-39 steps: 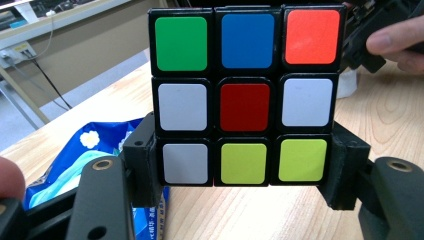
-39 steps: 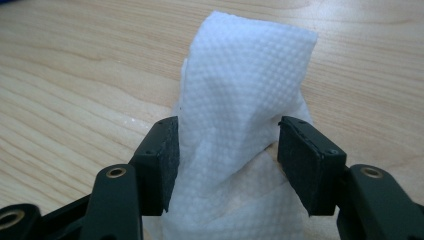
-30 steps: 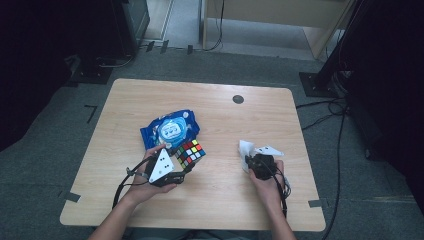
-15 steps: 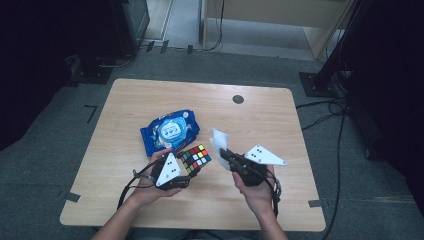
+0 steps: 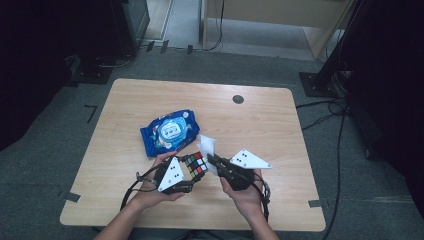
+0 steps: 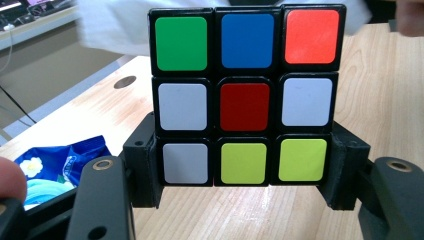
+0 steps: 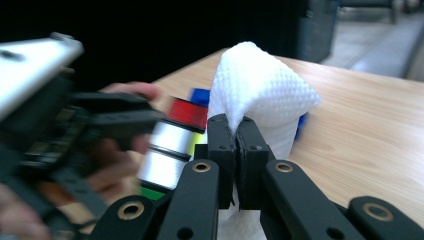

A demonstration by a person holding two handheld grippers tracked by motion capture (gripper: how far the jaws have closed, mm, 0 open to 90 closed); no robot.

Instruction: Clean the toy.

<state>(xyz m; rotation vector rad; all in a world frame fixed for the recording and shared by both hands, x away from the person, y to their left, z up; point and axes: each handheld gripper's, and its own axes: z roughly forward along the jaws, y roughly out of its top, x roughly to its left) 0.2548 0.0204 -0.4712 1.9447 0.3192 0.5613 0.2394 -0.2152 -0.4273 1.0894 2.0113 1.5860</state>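
Note:
A colour-tiled puzzle cube (image 5: 196,165) (image 6: 245,97) is held off the table near its front, with my left gripper (image 5: 189,172) (image 6: 245,170) shut on its lower sides. The cube (image 7: 175,137) faces the left gripper view with green, blue and orange tiles on top. My right gripper (image 5: 212,161) (image 7: 238,132) is shut on a folded white wipe (image 5: 207,146) (image 7: 260,95), which hangs right beside the cube's far right edge. Whether wipe and cube touch is unclear.
A blue pack of wet wipes (image 5: 169,131) (image 6: 60,165) lies on the wooden table (image 5: 270,125) just behind the cube. A round dark cable hole (image 5: 238,99) sits near the far edge. Cables trail from both grippers off the front edge.
My right gripper has swung left with the white wipe, from the table's right side up to the cube. The left gripper has moved the cube slightly right and toward the front.

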